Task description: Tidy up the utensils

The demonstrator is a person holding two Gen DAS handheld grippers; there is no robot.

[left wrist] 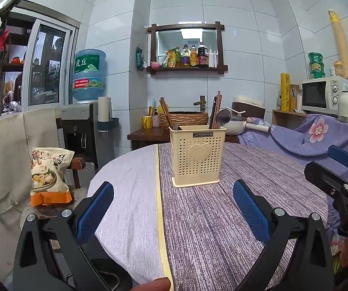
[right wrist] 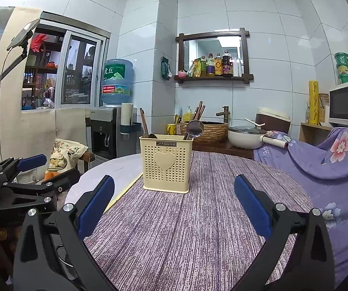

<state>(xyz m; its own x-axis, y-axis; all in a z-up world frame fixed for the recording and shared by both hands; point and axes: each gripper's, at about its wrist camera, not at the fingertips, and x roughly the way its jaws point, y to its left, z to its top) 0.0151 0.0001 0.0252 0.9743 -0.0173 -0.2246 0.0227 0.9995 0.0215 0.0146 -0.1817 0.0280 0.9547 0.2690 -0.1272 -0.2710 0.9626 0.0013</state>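
we hold the left gripper (left wrist: pixel 172 208) and right gripper (right wrist: pixel 174 206) wide open and empty before the utensil holder (right wrist: pixel 166 162), upright mid-worktop (right wrist: pixel 198 230) with chopsticks (right wrist: pixel 143 122) and ladle (right wrist: pixel 194 128) inside; seemingly sorted, next any regrouping needs reaching in.

Home kitchen / dining corner. White tiled walls, wood-framed wall shelf (left wrist: pixel 187 69) with oil and sauce bottles (left wrist: pixel 193 55), water dispenser (left wrist: pixel 84 126) topped with a blue jug (left wrist: pixel 89 75), microwave (left wrist: pixel 319 94), rice cooker (left wrist: pixel 248 108), white saucepan (right wrist: pixel 246 137), woven basin under a brass faucet (left wrist: pixel 201 101). Round table (right wrist: pixel 198 218) with purple cloth, cream utensil caddy (left wrist: pixel 197 155) holding chopsticks and spoon. Snack bag (left wrist: pixel 48 177) on the floor side, sliding window (left wrist: pixel 45 65) at left.
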